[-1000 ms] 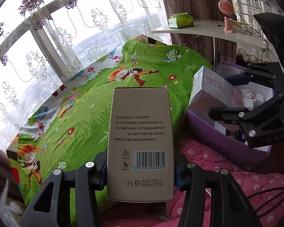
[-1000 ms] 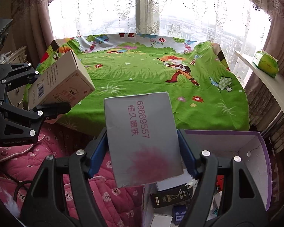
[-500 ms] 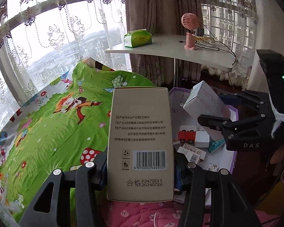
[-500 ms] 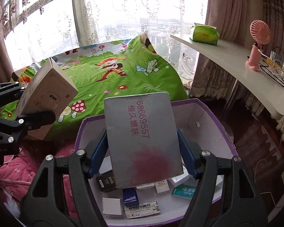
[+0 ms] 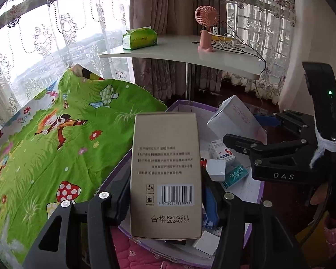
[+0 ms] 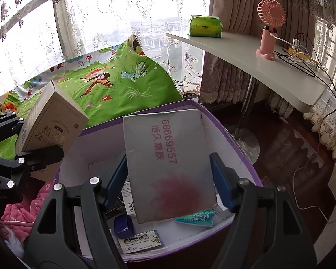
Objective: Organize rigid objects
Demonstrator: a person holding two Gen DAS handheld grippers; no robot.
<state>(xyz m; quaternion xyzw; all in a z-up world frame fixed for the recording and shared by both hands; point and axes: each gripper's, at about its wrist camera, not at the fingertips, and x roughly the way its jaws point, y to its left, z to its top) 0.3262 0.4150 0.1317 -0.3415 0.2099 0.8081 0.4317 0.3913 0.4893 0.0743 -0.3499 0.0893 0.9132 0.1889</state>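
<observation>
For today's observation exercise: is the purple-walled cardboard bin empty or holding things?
Holding things: the purple-walled cardboard bin contains several small cartons, including a dark blue box and a teal packet.

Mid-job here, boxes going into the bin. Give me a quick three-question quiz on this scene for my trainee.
1. True or false: the pink fan stands on the white shelf.
2. The right tongs grip: A) a grey box, B) a mug, C) a spoon?
3. Fill in: the small packets lie in a bin with a ___ rim.
Key: 1 true; 2 A; 3 purple.
</observation>
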